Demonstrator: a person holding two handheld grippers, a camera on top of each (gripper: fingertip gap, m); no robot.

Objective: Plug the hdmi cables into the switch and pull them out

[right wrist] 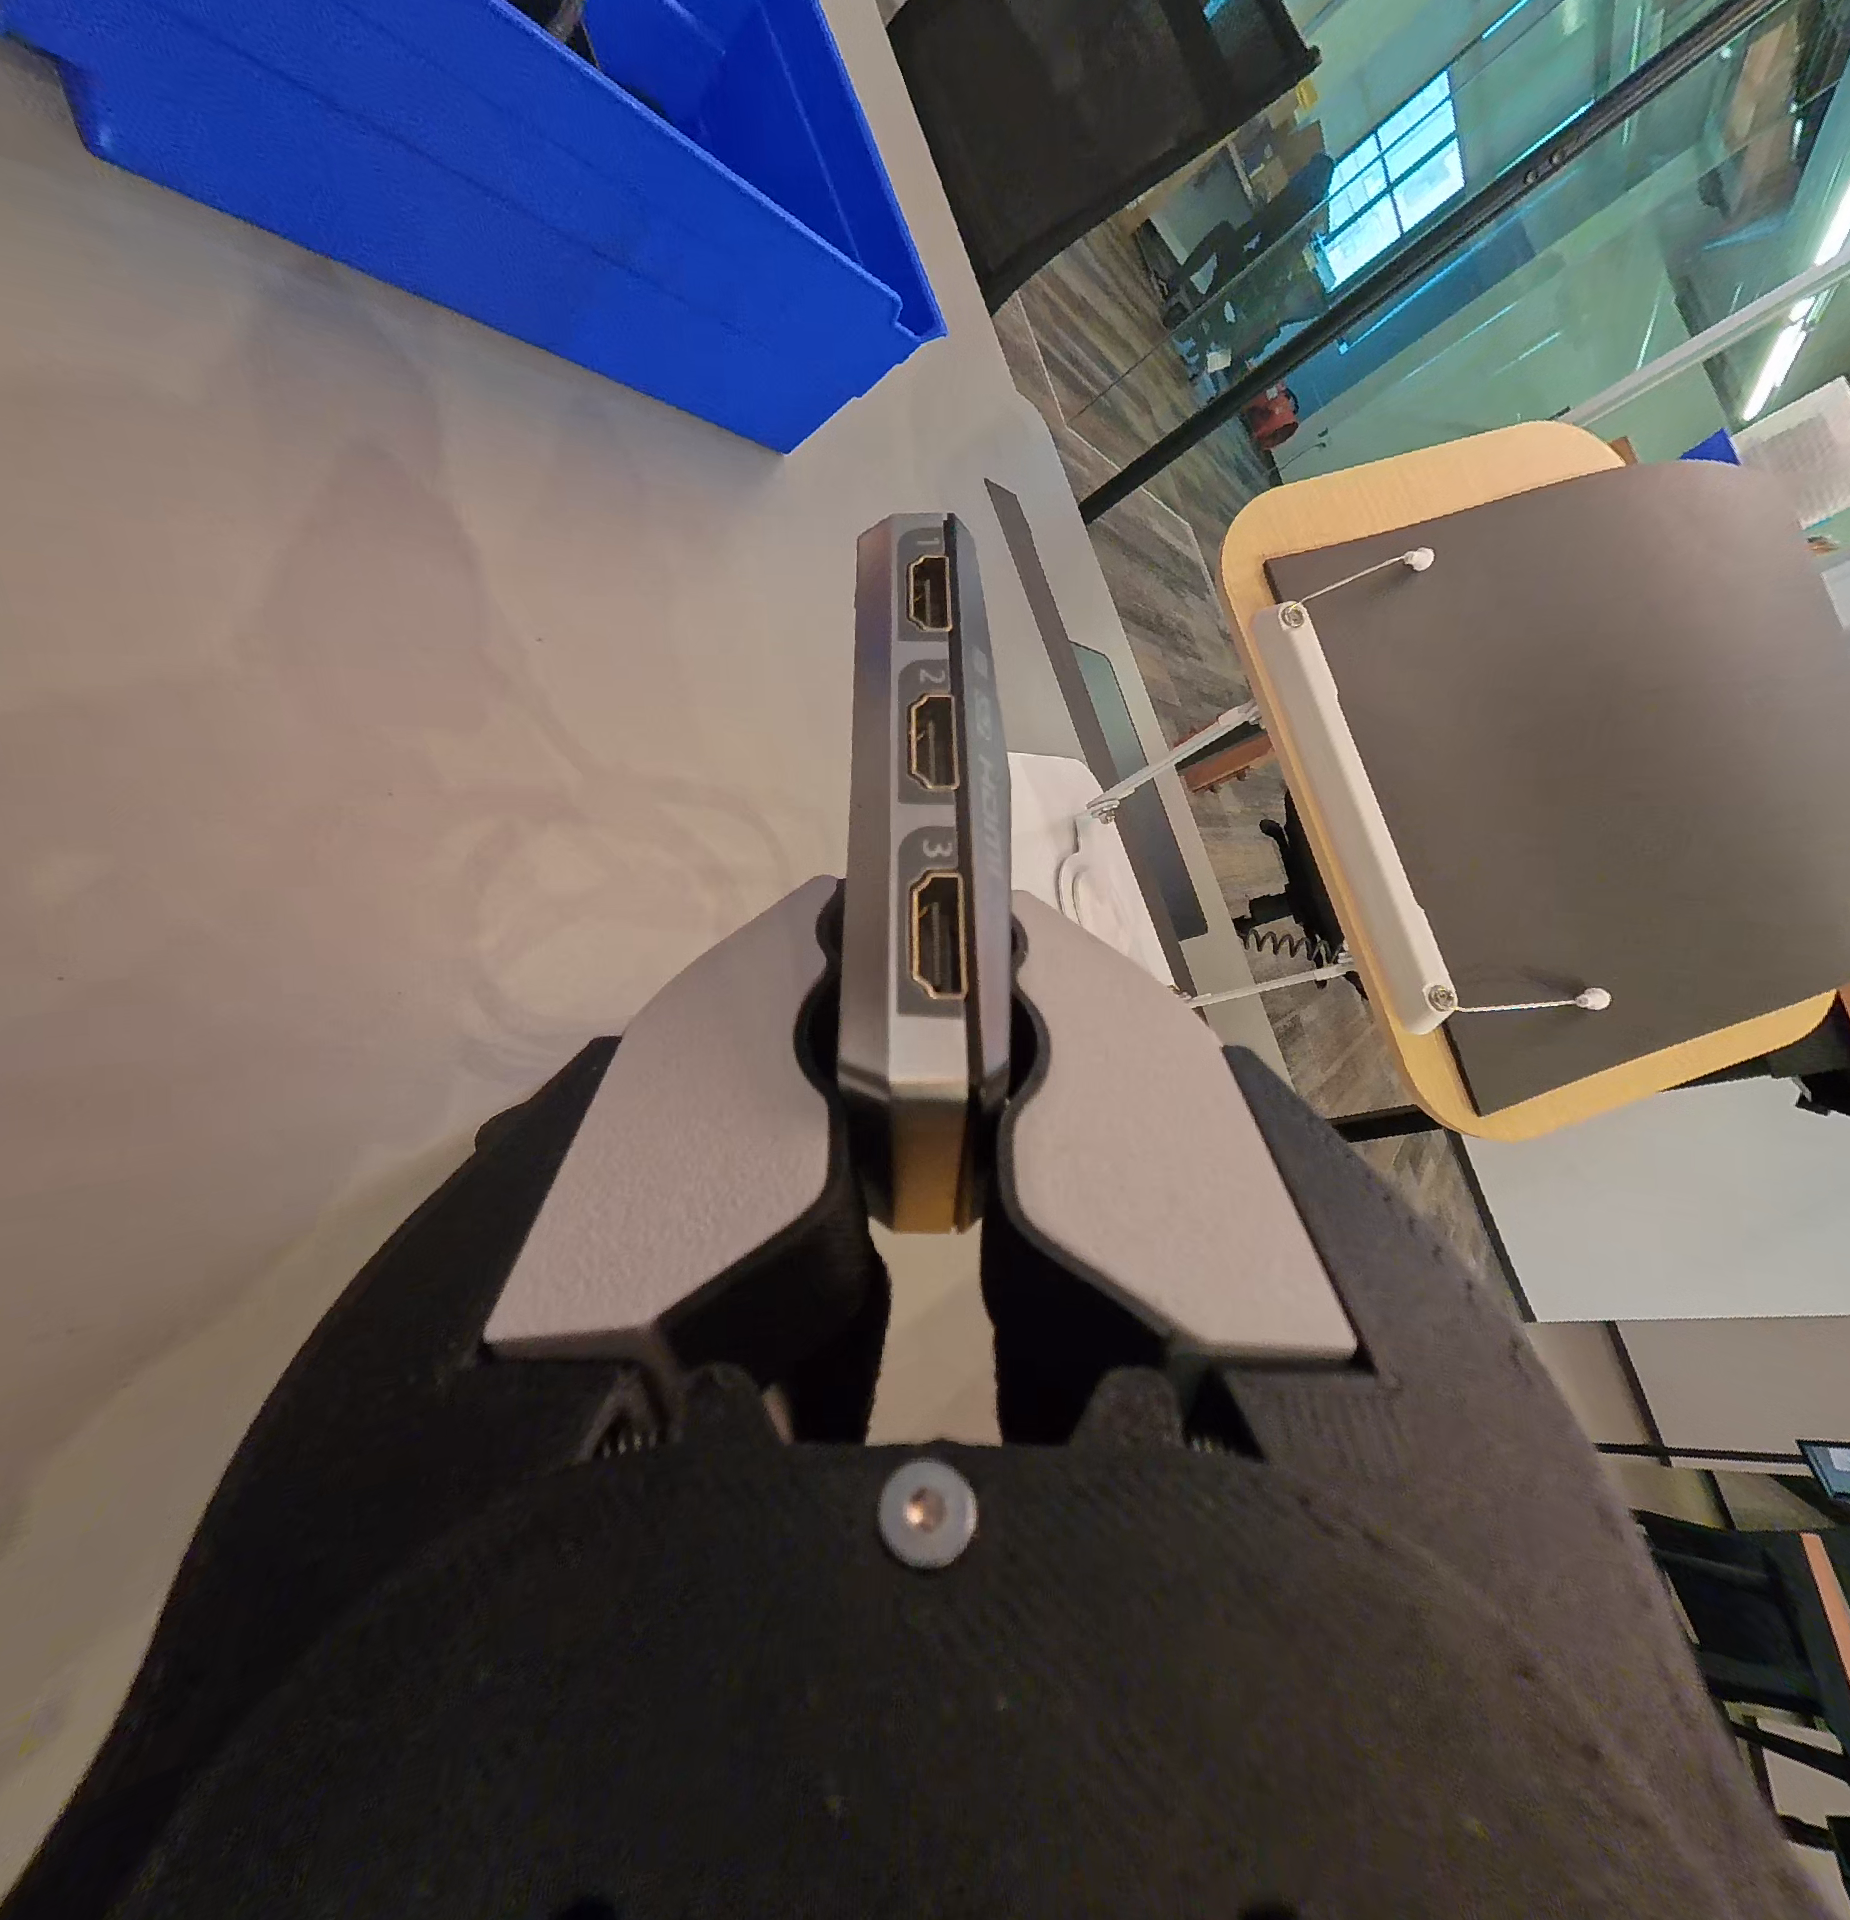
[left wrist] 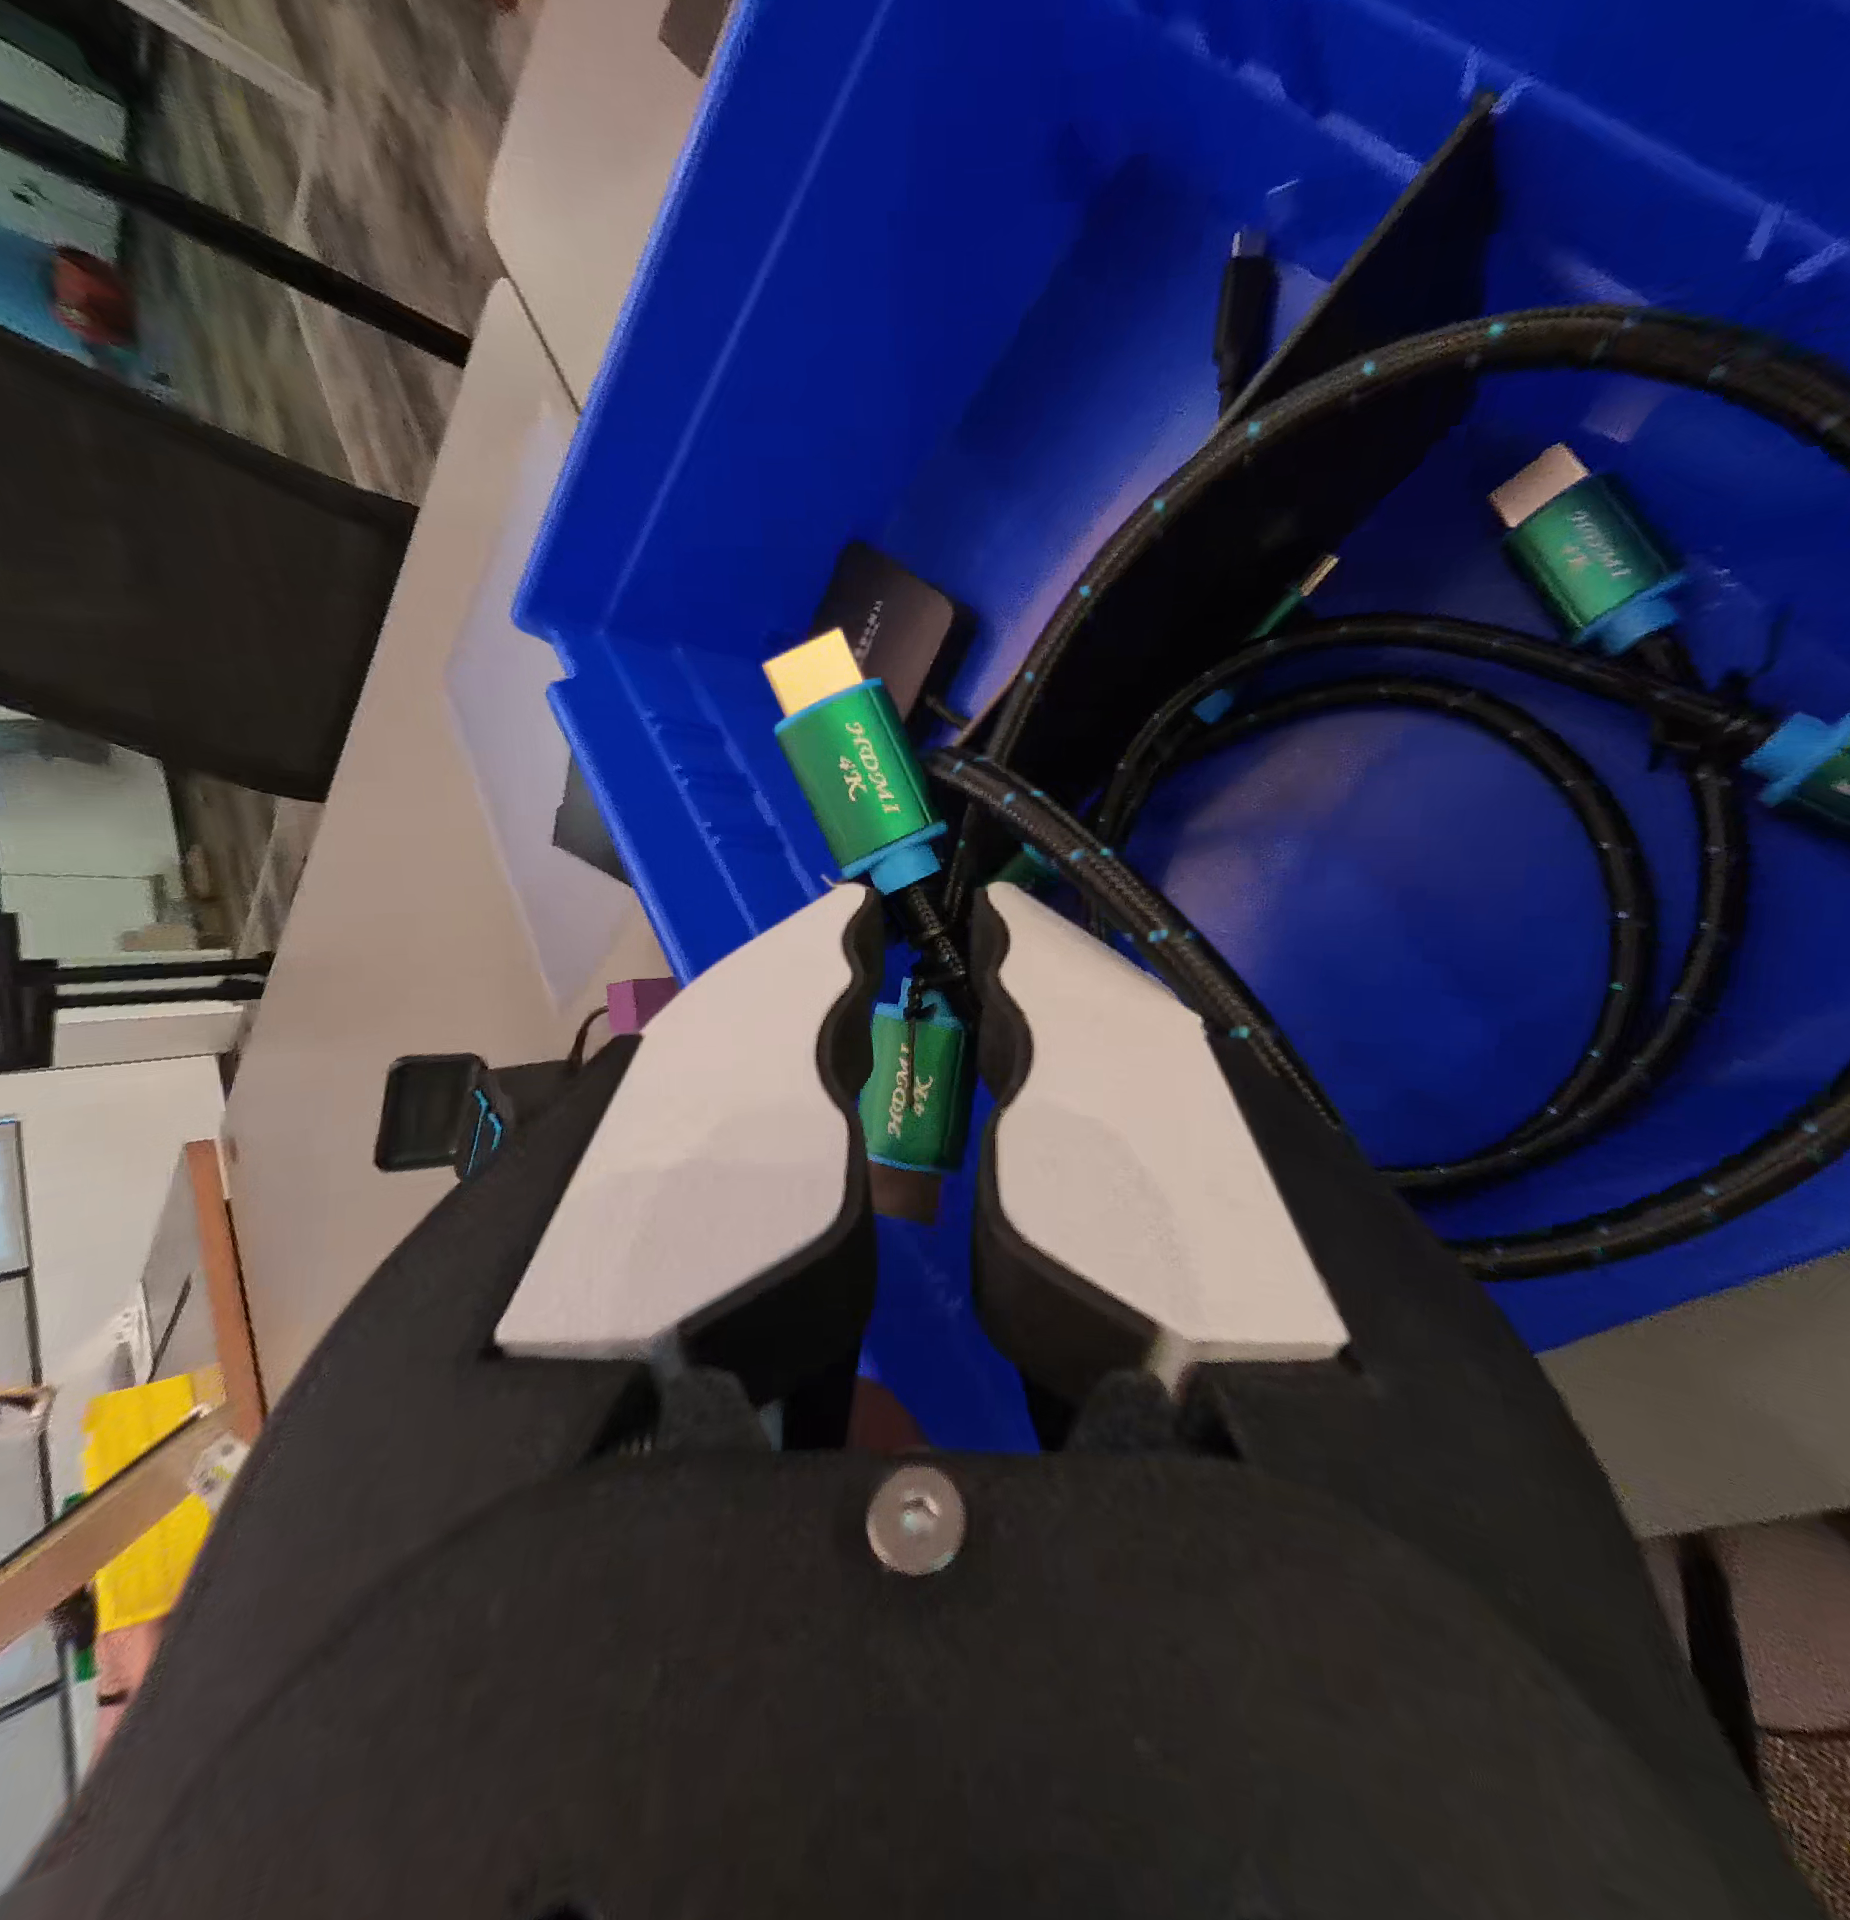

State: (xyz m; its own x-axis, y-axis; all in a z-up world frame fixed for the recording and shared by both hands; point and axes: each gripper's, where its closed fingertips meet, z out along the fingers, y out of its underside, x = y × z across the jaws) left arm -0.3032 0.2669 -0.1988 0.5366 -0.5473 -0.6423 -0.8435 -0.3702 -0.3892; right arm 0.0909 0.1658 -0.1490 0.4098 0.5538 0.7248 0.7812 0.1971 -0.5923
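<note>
HDMI connector (left wrist: 913,1093) number one, green-shelled with a blue collar, sits clenched between the pads of the left tool (left wrist: 926,914), its metal tip pointing back toward the camera. Right past the fingertips a second green connector (left wrist: 856,769) juts outward, its bright gold-coloured plug end leading; whether the tool also pinches that one's braided lead I cannot tell. Beyond them the black braided cables (left wrist: 1586,935), flecked with teal, loop inside the blue bin (left wrist: 796,312), where two more green connectors lie, one (left wrist: 1586,561) free on the bin floor. A dark flat divider (left wrist: 1357,312) stands across the bin, with a small black box (left wrist: 890,613) near its wall.

The right tool (right wrist: 926,935) is clamped on the switch (right wrist: 916,831), a slim dark grey unit held on edge above the pale counter (right wrist: 329,779), near the counter's edge and apart from the bin's corner (right wrist: 879,301). Three gold-lined ports run up its face in a row, all empty; the nearest sits right at the fingertips.

Judging by this, the plugging phase has barely begun: a cable end is picked from the bin, nothing is seated. The next move likely calls for bringing the two tools together, turning a plug to face a port, matching its bevelled side, then pressing straight in while the right tool braces the switch.
</note>
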